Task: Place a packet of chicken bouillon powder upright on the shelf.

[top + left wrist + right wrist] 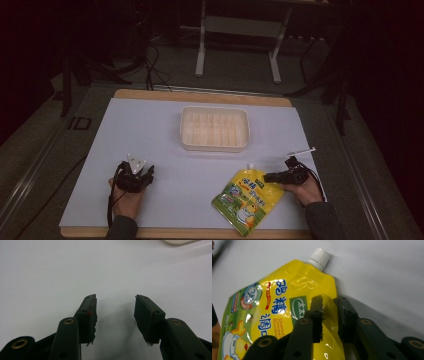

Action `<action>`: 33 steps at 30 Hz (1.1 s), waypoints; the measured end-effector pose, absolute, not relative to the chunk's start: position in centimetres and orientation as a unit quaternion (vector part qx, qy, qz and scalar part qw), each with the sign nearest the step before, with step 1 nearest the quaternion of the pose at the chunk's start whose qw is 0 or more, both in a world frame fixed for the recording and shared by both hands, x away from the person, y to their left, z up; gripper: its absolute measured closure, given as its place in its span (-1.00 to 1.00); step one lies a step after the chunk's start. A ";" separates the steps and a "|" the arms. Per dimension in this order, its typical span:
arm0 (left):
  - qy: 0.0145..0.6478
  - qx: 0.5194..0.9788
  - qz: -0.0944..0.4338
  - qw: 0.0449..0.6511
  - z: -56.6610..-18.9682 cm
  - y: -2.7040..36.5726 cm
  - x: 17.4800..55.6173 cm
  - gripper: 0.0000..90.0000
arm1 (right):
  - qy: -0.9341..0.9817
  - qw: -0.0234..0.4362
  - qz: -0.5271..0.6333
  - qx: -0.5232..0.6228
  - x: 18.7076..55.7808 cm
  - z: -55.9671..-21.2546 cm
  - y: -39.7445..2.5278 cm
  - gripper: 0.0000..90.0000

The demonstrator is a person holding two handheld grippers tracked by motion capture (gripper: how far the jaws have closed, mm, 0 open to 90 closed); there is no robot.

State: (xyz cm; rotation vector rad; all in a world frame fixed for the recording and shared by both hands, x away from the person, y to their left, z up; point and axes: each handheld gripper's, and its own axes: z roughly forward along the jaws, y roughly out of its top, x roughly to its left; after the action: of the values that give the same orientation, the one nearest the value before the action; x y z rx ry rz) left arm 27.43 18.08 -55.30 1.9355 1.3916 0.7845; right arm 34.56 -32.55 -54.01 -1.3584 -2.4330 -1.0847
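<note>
Pinching yellow pouch (287,312) edge, right claw (329,315)

White tray (214,144) mid-table, metal stand (239,26) behind, cables (152,70) on floor.

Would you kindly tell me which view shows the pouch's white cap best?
The right gripper view: the white cap is close, with its ribbing visible above the yellow pouch. In the high view the cap is a tiny white speck.

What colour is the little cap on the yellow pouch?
White. The cap shows best in the right gripper view, at the top of the pouch.
</note>
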 end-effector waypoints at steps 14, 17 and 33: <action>0.527 0.733 0.298 0.311 -55.3 18.0 27.4 0.16 | -0.807 0.085 -0.382 -0.442 34.2 -52.4 -32.6 1.00; 0.527 0.732 0.298 0.311 -55.3 18.0 27.4 0.16 | -0.806 0.083 -0.389 -0.438 34.2 -51.8 -32.6 1.00; 0.528 0.732 0.297 0.310 -55.3 18.0 27.5 0.16 | -0.797 0.022 -0.447 -0.406 34.5 -44.5 -32.4 1.00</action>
State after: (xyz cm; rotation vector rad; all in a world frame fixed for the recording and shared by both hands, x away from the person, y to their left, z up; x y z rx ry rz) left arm 27.45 18.04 -55.30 1.9345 1.3952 0.7851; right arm 34.53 -32.36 -44.47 -1.2572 -2.4691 -1.3836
